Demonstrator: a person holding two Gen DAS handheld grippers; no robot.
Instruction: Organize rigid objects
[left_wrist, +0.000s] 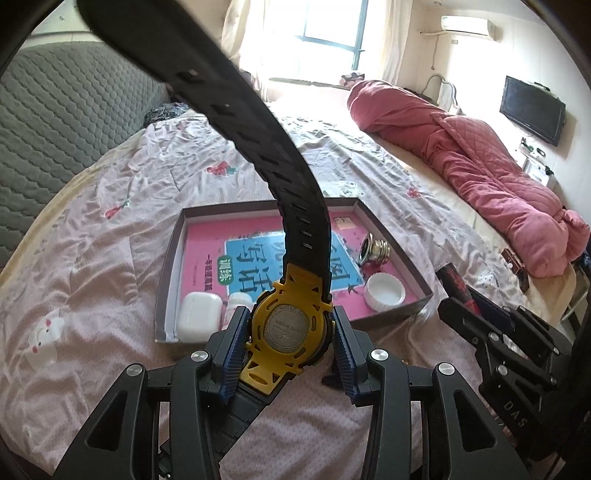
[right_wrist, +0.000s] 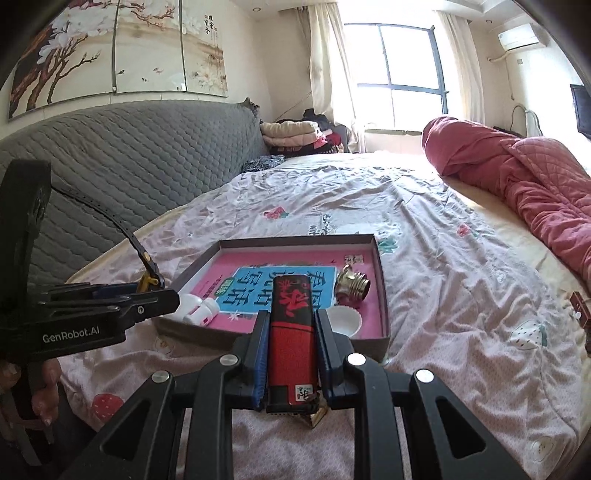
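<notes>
Left wrist view: left gripper (left_wrist: 290, 332) is clamping the watch (left_wrist: 290, 328) by its rigid case above the tray (left_wrist: 397, 240), floppy strap arching up. Right gripper (right_wrist: 290, 332) is squeezing the lighter (right_wrist: 291, 332), light, slick, hovering near the tray's front edge.

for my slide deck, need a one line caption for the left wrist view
Left gripper clamps a yellow-backed watch above a shallow box on the bed.
</notes>
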